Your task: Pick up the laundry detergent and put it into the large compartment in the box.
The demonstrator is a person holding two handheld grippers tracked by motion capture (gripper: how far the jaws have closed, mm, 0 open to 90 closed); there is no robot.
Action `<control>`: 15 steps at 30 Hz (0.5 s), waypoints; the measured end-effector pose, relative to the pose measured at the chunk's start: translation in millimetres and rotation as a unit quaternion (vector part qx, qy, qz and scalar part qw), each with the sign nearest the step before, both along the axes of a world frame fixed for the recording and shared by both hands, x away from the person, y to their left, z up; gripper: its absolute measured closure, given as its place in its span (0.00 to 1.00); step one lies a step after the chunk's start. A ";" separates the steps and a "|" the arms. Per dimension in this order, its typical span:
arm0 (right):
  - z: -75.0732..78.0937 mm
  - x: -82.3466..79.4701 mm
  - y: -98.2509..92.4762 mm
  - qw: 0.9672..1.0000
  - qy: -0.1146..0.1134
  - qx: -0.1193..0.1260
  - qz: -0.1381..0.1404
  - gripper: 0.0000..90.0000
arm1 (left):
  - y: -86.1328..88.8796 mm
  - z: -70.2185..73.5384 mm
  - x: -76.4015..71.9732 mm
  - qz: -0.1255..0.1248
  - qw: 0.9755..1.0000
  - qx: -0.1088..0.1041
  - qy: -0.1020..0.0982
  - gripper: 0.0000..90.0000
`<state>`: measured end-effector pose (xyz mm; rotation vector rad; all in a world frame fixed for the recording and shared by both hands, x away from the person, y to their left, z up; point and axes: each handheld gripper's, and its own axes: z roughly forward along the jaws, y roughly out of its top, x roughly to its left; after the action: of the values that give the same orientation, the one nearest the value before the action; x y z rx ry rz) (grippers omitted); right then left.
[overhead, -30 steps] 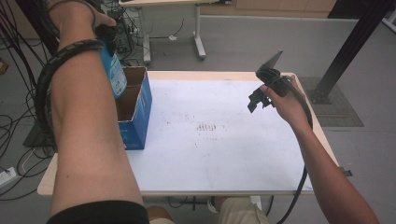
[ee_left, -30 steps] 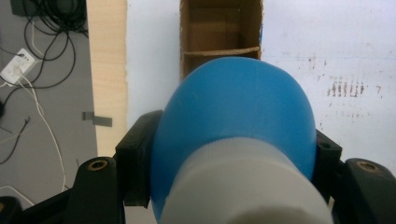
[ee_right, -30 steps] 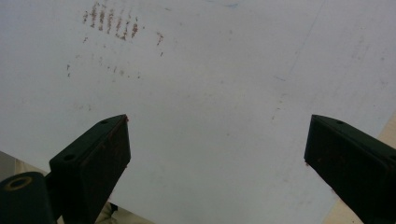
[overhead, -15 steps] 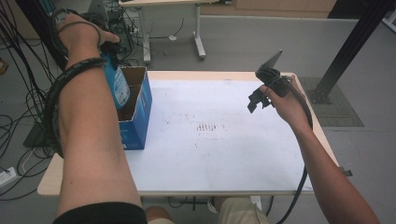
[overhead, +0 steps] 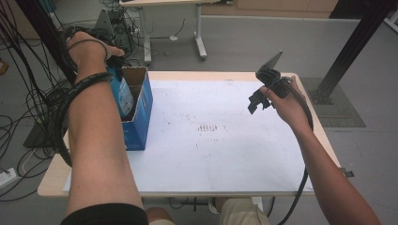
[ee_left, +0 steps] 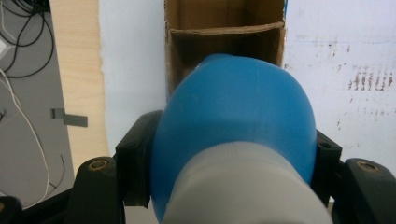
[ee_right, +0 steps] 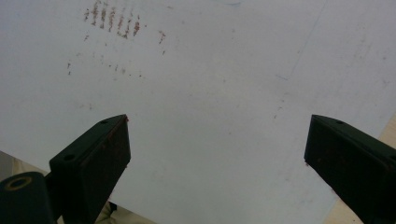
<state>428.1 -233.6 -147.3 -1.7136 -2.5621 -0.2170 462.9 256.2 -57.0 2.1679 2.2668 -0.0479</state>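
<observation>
A blue bottle [overhead: 123,95] with a white label hangs bottom-down in the mouth of the blue cardboard box [overhead: 143,112] at the table's left. My left gripper [overhead: 114,63] is shut on the bottle near its pale cap end. In the left gripper view the bottle [ee_left: 233,121] bulges between the black jaws, with the box's brown inside [ee_left: 224,42] beyond it. My right gripper [overhead: 256,101] hovers open over the table's right half. Its pads [ee_right: 95,154] stand wide apart above the white sheet [ee_right: 210,93] with nothing between them.
A white sheet [overhead: 211,136] with brown smudges [overhead: 206,127] covers most of the wooden table [overhead: 51,183]. Cables [overhead: 33,98] trail on the floor at the left. A second table's leg [overhead: 199,37] stands behind, and a black post [overhead: 347,51] rises at the right.
My left hand has come down with the blue bottle, which now sits lower in the box's opening. The right hand has kept still.
</observation>
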 end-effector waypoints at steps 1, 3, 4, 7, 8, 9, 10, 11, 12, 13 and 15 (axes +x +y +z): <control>-0.3 0.0 0.0 1.000 0.001 0.000 -0.002 0.08 | 0.0 -2.1 0.4 0.000 1.000 -0.001 0.001 0.40; -0.5 -0.3 -0.1 1.000 0.001 0.000 -0.002 0.08 | -0.3 -6.1 0.6 0.000 1.000 -0.001 0.002 0.40; -0.7 -0.5 -0.5 1.000 0.000 0.000 -0.002 0.08 | -0.3 -8.2 0.2 -0.001 1.000 -0.001 0.001 0.40; -1.1 -1.2 -0.5 1.000 -0.001 -0.002 -0.002 0.08 | -0.4 -14.8 0.3 0.000 1.000 -0.002 0.002 0.40; -1.1 -1.4 -0.2 1.000 -0.001 -0.002 -0.003 0.08 | -0.7 -21.2 0.1 0.000 1.000 -0.003 0.003 0.40; -1.1 -1.4 -0.2 1.000 -0.001 -0.002 -0.003 0.08 | -0.7 -21.2 0.1 0.000 1.000 -0.003 0.003 0.40; -1.2 -1.6 0.6 1.000 -0.001 -0.003 -0.004 0.08 | -1.3 -24.2 0.3 -0.001 1.000 -0.002 0.005 0.40; -1.5 -1.7 0.5 1.000 -0.001 -0.003 -0.003 0.08 | -1.8 -26.5 0.6 -0.001 1.000 -0.003 0.006 0.40; -2.4 -2.0 0.6 1.000 -0.002 -0.003 -0.002 0.08 | -3.4 -32.6 1.0 -0.003 1.000 0.000 0.009 0.40; -2.4 -2.0 0.6 1.000 -0.002 -0.003 -0.002 0.08 | -3.4 -32.6 1.0 -0.003 1.000 0.000 0.009 0.40; -3.1 -1.8 1.2 1.000 -0.001 -0.002 -0.003 0.08 | -4.3 -39.3 1.7 -0.006 1.000 0.001 0.014 0.40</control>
<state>426.3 -232.4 -150.3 -1.7234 -2.5602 -0.2135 464.6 251.9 -96.3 2.1964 2.2683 -0.0751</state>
